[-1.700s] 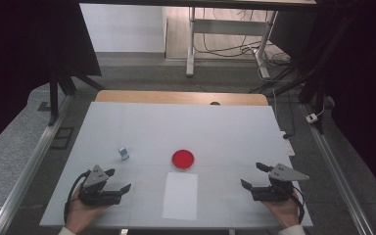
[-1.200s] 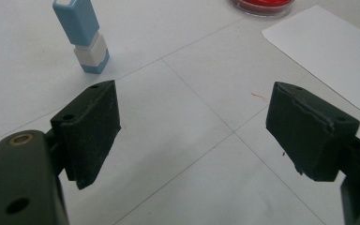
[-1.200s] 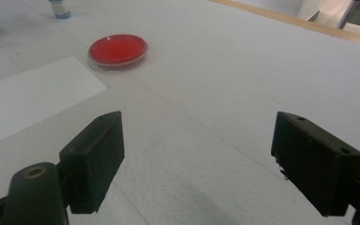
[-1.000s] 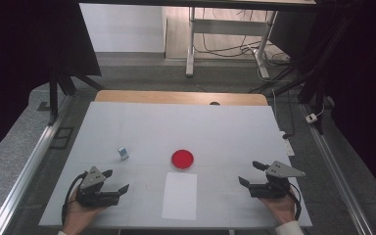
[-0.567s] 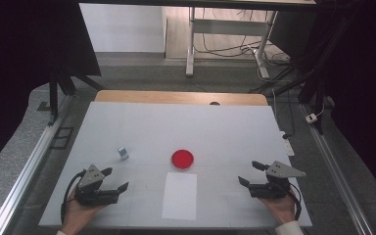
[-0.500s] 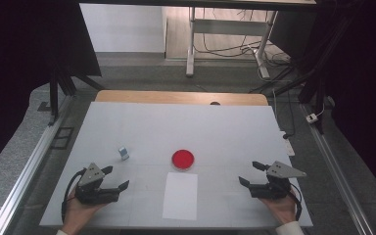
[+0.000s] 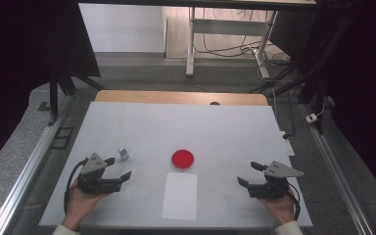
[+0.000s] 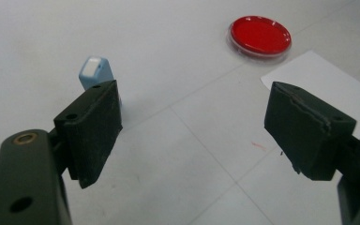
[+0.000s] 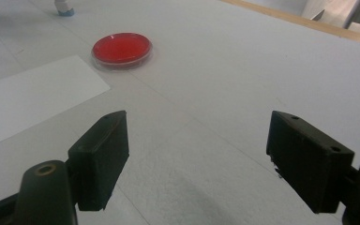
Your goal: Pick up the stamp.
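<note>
Near the small blue block (image 8: 95, 71), the left hand-held gripper (image 8: 192, 124) gapes wide; right hand-held gripper (image 9: 194, 157) likewise. Best centre the jaws around it before squeezing.

I see a white table (image 7: 186, 122) with faint grid lines on its top. Along its 12 o'clock edge there is a wooden strip (image 7: 176, 97), and a small dark spot (image 7: 215, 103) sits on that strip toward 1 o'clock. Metal rails run beside the table at 9 o'clock (image 7: 29, 166) and at 3 o'clock (image 7: 333, 166). Beyond the table at 12 o'clock stands a grey metal stand (image 7: 191, 49), with loose cables (image 7: 215, 49) on the floor beside it. At 2 o'clock a small white plug (image 7: 315, 117) lies on the grey floor (image 7: 10, 147). Black curtains (image 7: 19, 49) hang at 10 o'clock.
</note>
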{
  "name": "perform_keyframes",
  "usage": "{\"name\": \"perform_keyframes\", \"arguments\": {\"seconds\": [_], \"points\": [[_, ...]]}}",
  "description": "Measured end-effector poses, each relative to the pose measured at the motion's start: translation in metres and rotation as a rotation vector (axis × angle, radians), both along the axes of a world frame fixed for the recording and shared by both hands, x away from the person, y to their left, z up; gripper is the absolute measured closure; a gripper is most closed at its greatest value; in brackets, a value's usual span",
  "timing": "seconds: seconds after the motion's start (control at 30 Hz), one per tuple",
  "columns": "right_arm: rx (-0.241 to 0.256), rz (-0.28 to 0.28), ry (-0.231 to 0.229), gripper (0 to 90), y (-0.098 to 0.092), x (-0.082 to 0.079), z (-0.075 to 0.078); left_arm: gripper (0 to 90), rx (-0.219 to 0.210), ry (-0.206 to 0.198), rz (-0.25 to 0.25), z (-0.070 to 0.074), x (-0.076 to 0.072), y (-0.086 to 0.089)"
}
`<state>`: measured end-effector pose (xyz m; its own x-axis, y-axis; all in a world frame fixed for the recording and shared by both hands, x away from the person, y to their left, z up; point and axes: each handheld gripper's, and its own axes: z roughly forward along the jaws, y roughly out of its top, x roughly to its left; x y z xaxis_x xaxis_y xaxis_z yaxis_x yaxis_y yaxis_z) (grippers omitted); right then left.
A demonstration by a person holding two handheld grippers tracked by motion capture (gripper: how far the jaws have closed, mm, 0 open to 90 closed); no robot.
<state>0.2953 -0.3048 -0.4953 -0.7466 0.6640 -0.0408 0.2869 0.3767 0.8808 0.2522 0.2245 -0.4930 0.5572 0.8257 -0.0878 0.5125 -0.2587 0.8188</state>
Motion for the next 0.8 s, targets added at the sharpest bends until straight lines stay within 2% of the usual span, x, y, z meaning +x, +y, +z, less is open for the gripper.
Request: {"name": "perform_keyframes", "arguments": {"seconds": [0.27,0.53,0.63,0.7,0.8], "points": [[0.003,-0.02,0.011,21.3,-0.002,0.001,-0.001,19.2,0.016,0.003,0.014,0.011,0.019,0.0],[0.0,-0.01,0.019,21.5,0.001,0.002,-0.003,19.6,0.048,-0.009,0.02,0.022,0.036,-0.002],[0.002,-0.008,0.021,21.6,0.002,0.004,-0.003,19.6,0.047,0.006,0.036,0.023,0.046,0.0],[0.004,-0.005,0.018,21.6,0.005,0.004,-0.003,20.4,0.047,0.03,0.032,0.022,0.056,0.001],[-0.001,-0.003,0.017,21.6,0.006,0.004,-0.003,21.1,0.056,0.042,0.031,0.019,0.06,0.001]]}}
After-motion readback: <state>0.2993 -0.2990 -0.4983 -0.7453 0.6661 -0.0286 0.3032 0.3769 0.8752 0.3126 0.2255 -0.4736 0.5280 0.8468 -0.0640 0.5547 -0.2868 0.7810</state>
